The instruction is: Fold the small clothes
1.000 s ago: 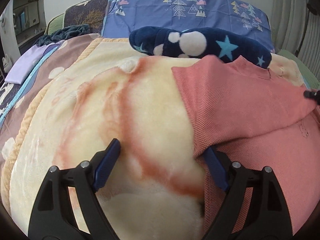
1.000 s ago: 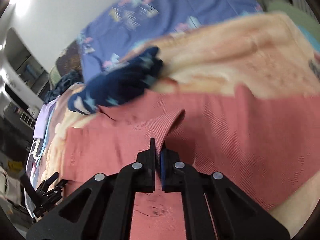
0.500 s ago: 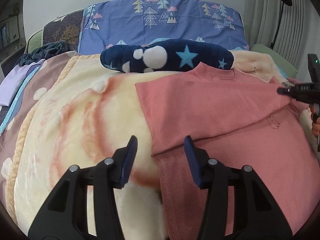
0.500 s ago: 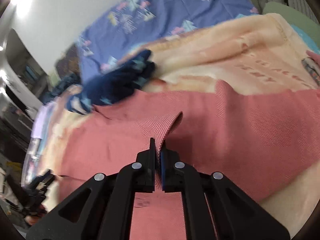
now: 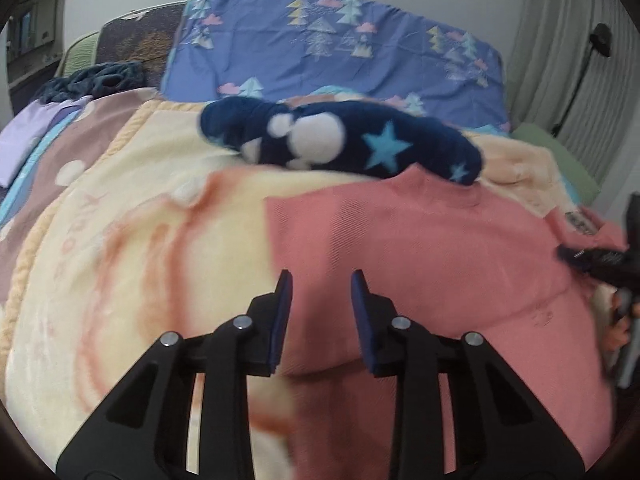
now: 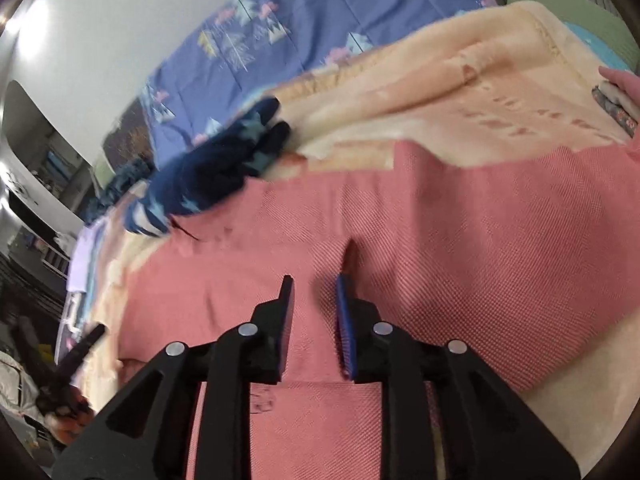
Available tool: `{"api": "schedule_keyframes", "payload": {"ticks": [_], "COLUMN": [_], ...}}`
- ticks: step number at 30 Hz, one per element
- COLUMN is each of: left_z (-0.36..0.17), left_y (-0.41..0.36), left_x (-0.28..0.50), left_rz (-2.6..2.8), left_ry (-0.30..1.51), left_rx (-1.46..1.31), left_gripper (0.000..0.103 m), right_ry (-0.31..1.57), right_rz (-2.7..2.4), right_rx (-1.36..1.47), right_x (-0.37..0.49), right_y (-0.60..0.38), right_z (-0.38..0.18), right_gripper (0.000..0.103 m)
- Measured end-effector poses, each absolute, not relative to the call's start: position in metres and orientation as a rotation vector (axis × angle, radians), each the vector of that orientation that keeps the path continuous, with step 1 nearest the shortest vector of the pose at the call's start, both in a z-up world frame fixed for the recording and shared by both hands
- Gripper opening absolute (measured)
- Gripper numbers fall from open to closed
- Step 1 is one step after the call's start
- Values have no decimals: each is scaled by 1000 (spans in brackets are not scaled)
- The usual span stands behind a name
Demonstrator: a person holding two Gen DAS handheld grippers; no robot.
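Note:
A pink knit garment (image 5: 420, 248) lies spread on the cream blanket, its upper part folded down over the lower. My left gripper (image 5: 321, 280) hovers over the garment's left edge. Its jaws are closing, with only air between the pads and the cloth below them. My right gripper (image 6: 315, 284) is above the middle of the pink garment (image 6: 460, 248). Its jaws are opening, and a small raised pinch of fabric stands just beyond the tips. The right gripper (image 5: 592, 258) also shows at the far right of the left wrist view.
A navy plush garment with stars (image 5: 340, 140) lies just behind the pink one. The cream blanket (image 5: 140, 240) covers the bed, with a blue tree-print pillow (image 5: 320, 52) at the back. A folded stack (image 6: 616, 104) sits at the right edge, a lilac cloth (image 5: 24, 140) at the left.
My left gripper's jaws narrowed from wide, and it lifted and shifted right over the pink garment. My right gripper, shut on a fold of pink fabric, parted its jaws and let it go.

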State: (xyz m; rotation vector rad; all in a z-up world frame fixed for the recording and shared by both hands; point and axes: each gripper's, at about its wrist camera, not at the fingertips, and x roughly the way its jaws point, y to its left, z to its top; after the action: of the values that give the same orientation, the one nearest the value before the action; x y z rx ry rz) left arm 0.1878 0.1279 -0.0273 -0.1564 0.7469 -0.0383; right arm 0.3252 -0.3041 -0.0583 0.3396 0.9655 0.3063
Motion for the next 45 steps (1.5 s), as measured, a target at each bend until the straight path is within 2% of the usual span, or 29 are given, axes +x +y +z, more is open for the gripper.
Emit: {"api": "schedule_keyframes", "payload": {"ticks": [2,3,4,5,9,13,16,18,20,25,27,28,31,37,41,45], "left_z": [-44,-62,-85,-90,-85,-85,-85,-85,-85,-85,-85,-85,-84,-82,-82,-82], "left_y": [107,98,89,83,83,91,91,90,90,89,89,90,90,98,107,114], "left_x": [201,209,215,213,209,209,209,209,209,208,208,208,207,206,204,202], "left_rz": [-34,-7,9,24,27,6,7,7,7,9,9,8,4,-20,-58,-102], "left_ry": [781,832,883,857,842,841,840,840,841,839,839,840,838,830,821,812], "left_rx": [-57,10,65,97,96,46,48,49,49,52,52,51,41,-5,-72,-133], "left_gripper": [32,39,40,40,41,41,41,41,42,42,42,42,42,42,44,48], "right_ry": [941,928,917,891,747,616,597,601,599,587,584,591,539,569,706,846], "right_rz": [300,303,309,313,187,-36,-186,-221,-196,-179,-182,-181,-99,468,680,657], "right_rx": [320,316,325,353,403,586,755,863,934,995,916,893,829,569,383,273], "right_x": [320,315,311,304,277,253,240,235,239,260,271,275,284,286,280,286], "right_y": [-302,-302,-305,-314,-374,-490,-559,-593,-607,-606,-597,-598,-555,-339,-209,-164], "right_z": [-62,-57,-52,-44,-13,14,9,-4,-18,-34,-22,-15,16,60,24,-24], "right_gripper": [18,18,18,19,19,21,21,26,34,37,7,2,2,2,2,2]}}
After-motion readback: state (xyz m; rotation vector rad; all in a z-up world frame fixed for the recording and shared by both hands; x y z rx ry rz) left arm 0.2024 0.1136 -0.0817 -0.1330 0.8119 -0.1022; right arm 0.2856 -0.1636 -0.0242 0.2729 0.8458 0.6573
